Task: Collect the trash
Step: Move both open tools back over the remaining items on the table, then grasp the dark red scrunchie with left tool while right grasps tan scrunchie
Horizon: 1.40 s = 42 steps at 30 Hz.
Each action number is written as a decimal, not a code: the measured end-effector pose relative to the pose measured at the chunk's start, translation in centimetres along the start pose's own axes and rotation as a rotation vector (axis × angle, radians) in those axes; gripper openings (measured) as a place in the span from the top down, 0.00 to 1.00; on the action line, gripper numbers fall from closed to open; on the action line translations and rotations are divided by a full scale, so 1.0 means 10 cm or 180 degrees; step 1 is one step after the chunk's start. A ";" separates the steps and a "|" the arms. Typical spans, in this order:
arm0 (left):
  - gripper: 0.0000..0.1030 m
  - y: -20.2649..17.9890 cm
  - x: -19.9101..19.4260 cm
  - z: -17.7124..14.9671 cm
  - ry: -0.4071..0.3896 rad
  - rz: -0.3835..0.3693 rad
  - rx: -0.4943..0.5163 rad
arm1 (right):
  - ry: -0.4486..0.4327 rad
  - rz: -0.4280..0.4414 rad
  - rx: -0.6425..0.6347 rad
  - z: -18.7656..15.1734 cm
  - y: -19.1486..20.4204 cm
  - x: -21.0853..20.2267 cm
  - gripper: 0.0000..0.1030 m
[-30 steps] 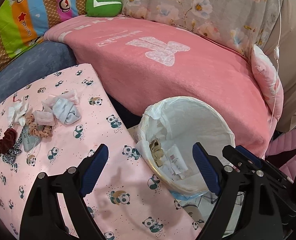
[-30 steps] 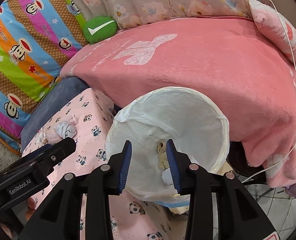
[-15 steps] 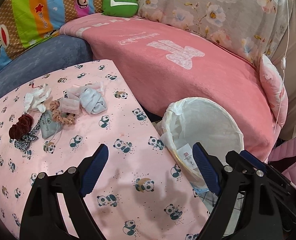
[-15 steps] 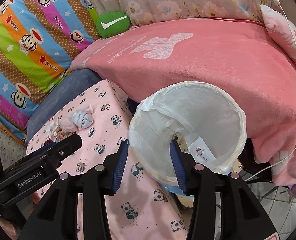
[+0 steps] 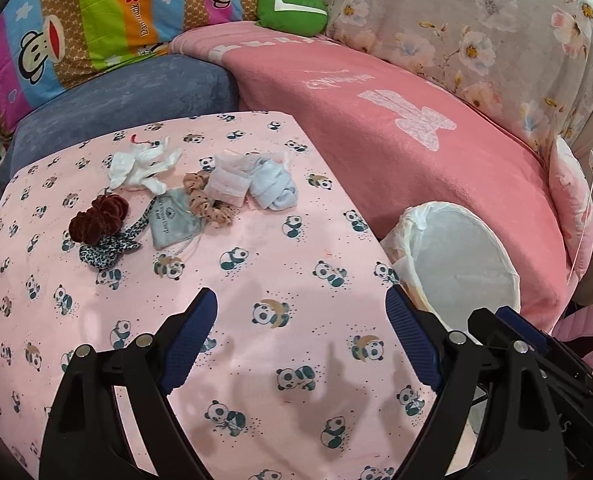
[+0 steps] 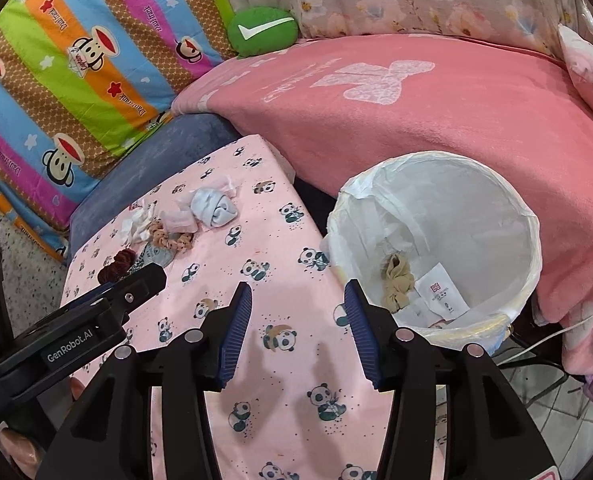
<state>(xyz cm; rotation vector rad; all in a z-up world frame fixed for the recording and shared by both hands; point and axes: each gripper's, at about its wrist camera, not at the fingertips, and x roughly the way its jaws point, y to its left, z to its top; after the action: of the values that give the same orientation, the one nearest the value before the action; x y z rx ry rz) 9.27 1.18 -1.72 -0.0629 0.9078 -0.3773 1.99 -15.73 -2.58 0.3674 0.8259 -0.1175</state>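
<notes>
A white-lined trash bin (image 6: 508, 216) stands beside the pink panda-print table (image 5: 296, 240); a tan crumpled item (image 6: 396, 280) and paper scraps (image 6: 442, 292) lie inside. At the table's far left sits a pile: white crumpled tissue (image 5: 142, 166), a pale blue wad (image 5: 274, 188), a pink folded piece (image 5: 226, 188), a grey pouch (image 5: 172, 220), tan, dark red (image 5: 98, 214) and leopard scrunchies. My left gripper (image 5: 300, 344) hangs open over the table's near part, empty. My right gripper (image 6: 298, 330) has its jaws opening, nothing between them, just left of the bin.
A pink blanket (image 5: 396, 128) covers the sofa behind the table and bin. A blue-grey cushion (image 5: 128, 92), a striped monkey-print pillow (image 6: 76, 60) and a green check-mark cushion (image 5: 292, 8) lie at the back. A white cable (image 6: 536, 344) trails at the right.
Both views have swung left, from the bin toward the table; the pile now sits nearer the centre. The right gripper's jaws have spread wider. The left gripper's jaws kept the same width.
</notes>
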 end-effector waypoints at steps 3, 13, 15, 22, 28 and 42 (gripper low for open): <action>0.20 0.14 -0.04 -0.01 -0.0011 0.0036 -0.0046 | 0.0028 0.0029 -0.0071 -0.03 0.17 0.04 0.52; 0.17 0.68 -0.08 -0.05 -0.0008 0.0209 -0.0272 | 0.0130 0.0146 -0.0242 -0.07 0.61 0.21 0.49; 0.13 0.84 -0.08 -0.04 -0.0018 0.0276 -0.0346 | 0.0164 0.0170 -0.0289 -0.07 0.72 0.29 0.49; 0.13 1.34 -0.03 0.05 -0.0033 0.0453 -0.0563 | 0.0263 0.0258 -0.0449 0.02 1.10 0.61 0.49; 0.13 1.77 0.11 0.19 -0.0009 0.0555 -0.0725 | 0.0326 0.0345 -0.0544 0.14 1.38 0.98 0.49; 0.35 2.30 0.71 0.53 0.0225 0.0398 -0.0992 | 0.0472 0.0367 -0.0641 0.44 1.81 1.87 0.49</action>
<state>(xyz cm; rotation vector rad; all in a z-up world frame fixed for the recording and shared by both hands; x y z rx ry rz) 24.04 19.64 -8.66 -0.2790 1.0292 -0.1198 22.06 0.27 -8.68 0.2348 0.9519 0.1011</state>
